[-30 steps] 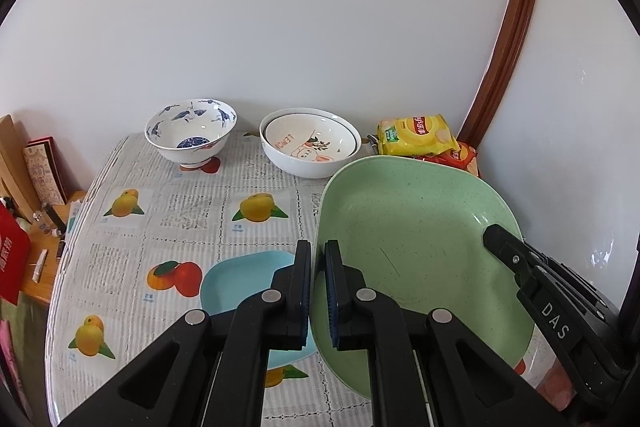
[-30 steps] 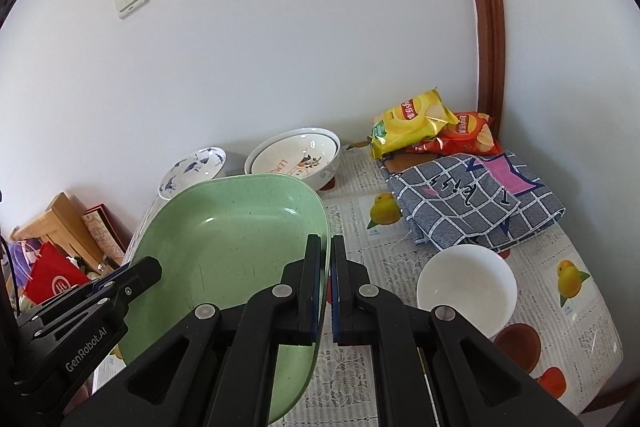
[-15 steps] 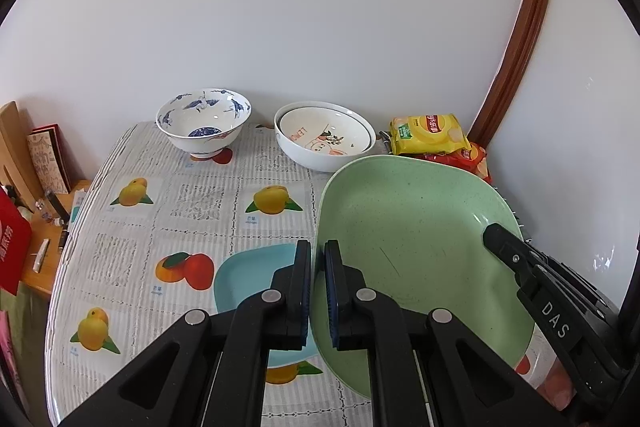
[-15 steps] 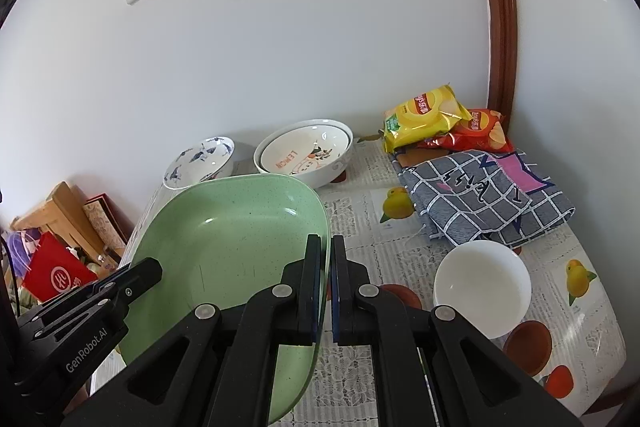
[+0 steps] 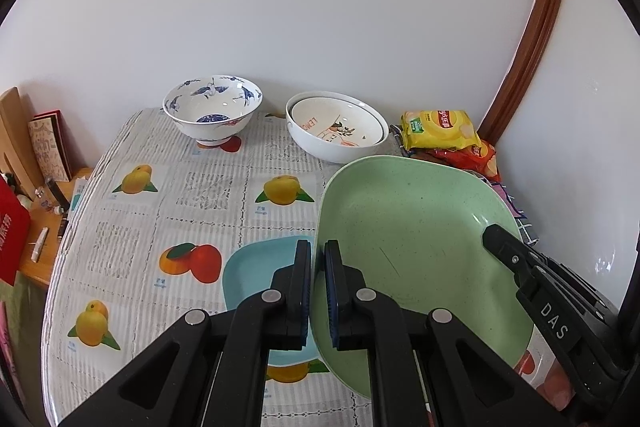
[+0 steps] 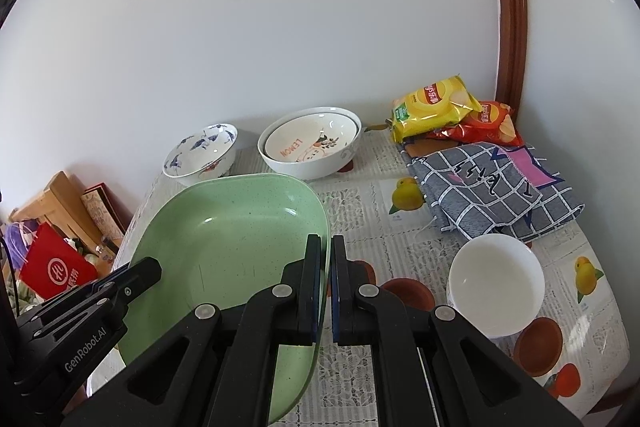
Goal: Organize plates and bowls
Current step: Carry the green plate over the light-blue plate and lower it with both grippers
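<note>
A large green plate (image 5: 416, 227) is held above the table by both grippers. My left gripper (image 5: 317, 259) is shut on its left rim; my right gripper (image 6: 326, 255) is shut on its right rim (image 6: 325, 227). A smaller blue plate (image 5: 260, 267) lies on the tablecloth under the green plate's left edge. At the back stand a blue-and-white bowl (image 5: 212, 111) and two nested white bowls with a lemon print (image 5: 338, 127). A plain white bowl (image 6: 496, 275) sits at the right.
Yellow and red snack bags (image 6: 436, 107) lie at the back right corner beside a folded checked cloth (image 6: 496, 187). The wall is close behind the bowls. A wooden rack and a red bag (image 6: 56, 267) stand off the table's left edge.
Both grippers have carried the green plate forward and a little higher, so the bowls at the back appear nearer. Both grips on the plate are unchanged.
</note>
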Motion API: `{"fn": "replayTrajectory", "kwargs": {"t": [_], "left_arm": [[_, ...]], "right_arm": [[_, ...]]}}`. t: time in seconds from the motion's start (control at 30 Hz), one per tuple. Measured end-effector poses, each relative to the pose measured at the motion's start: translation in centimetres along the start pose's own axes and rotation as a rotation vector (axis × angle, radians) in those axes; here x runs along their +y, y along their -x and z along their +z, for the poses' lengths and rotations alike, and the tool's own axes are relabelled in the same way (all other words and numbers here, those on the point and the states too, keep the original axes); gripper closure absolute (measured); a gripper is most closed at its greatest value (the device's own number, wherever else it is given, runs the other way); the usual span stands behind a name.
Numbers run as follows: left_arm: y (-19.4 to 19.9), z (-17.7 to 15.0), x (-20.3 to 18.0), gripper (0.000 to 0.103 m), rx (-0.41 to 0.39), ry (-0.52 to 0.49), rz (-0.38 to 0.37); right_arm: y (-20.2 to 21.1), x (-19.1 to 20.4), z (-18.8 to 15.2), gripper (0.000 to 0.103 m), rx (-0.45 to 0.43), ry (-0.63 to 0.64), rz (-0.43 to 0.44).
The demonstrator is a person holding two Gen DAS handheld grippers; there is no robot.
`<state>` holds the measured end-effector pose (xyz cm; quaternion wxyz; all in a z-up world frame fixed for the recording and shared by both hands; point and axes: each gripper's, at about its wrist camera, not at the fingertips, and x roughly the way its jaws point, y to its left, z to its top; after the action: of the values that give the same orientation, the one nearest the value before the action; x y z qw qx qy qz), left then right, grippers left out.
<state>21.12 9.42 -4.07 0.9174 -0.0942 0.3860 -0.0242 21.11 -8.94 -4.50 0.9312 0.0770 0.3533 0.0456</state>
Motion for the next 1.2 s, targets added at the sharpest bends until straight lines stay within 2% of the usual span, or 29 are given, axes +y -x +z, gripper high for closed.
{"fn": "replayTrajectory", "kwargs": {"t": [0.7, 1.2], "left_arm": [[-2.4, -1.2, 3.2, 0.095, 0.051, 0.047, 0.021], [-5.5, -2.8, 5.9, 0.095, 0.118, 0.08, 0.056]], "right_arm": [[-3.2, 2.1, -1.0, 0.099, 0.06, 0.032, 0.004], [-7.2, 3.6, -2.7, 0.099, 0.132, 0.057, 0.022]]}}
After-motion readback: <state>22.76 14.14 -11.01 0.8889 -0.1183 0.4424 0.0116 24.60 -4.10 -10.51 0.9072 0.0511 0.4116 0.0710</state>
